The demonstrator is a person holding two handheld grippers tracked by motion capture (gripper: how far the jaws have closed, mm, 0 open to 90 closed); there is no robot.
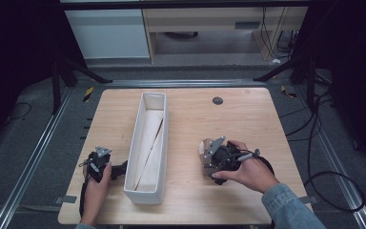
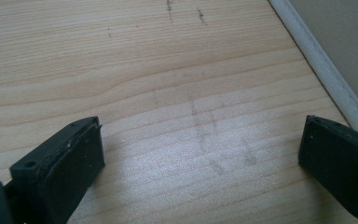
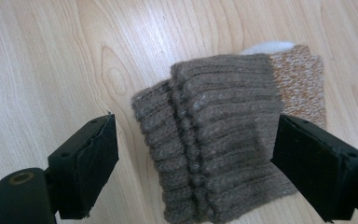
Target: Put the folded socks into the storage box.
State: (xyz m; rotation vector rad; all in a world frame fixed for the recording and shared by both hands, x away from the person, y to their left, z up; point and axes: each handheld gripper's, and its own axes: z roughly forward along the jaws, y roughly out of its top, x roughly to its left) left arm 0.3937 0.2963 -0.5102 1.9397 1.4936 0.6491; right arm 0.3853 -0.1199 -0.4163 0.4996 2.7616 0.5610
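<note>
A folded brown ribbed sock (image 3: 214,140) with an orange-and-white speckled end lies flat on the wooden table (image 1: 248,124). My right gripper (image 3: 195,140) is open and straddles it, one jaw on each side; the right jaw overlaps the sock's edge. From above, the right gripper (image 1: 206,160) sits right of centre in a person's hand, with a pale bit of sock (image 1: 201,147) peeking out beside it. My left gripper (image 2: 200,140) is open over bare wood with nothing between its jaws. In the high view the left gripper (image 1: 119,171) points at the white bin.
A long white bin (image 1: 132,143) runs front to back down the middle of the table, with beige lining and a diagonal divider inside. Its wall (image 2: 326,70) is close to the left gripper's right jaw. A dark round grommet (image 1: 218,100) sits at the table's back.
</note>
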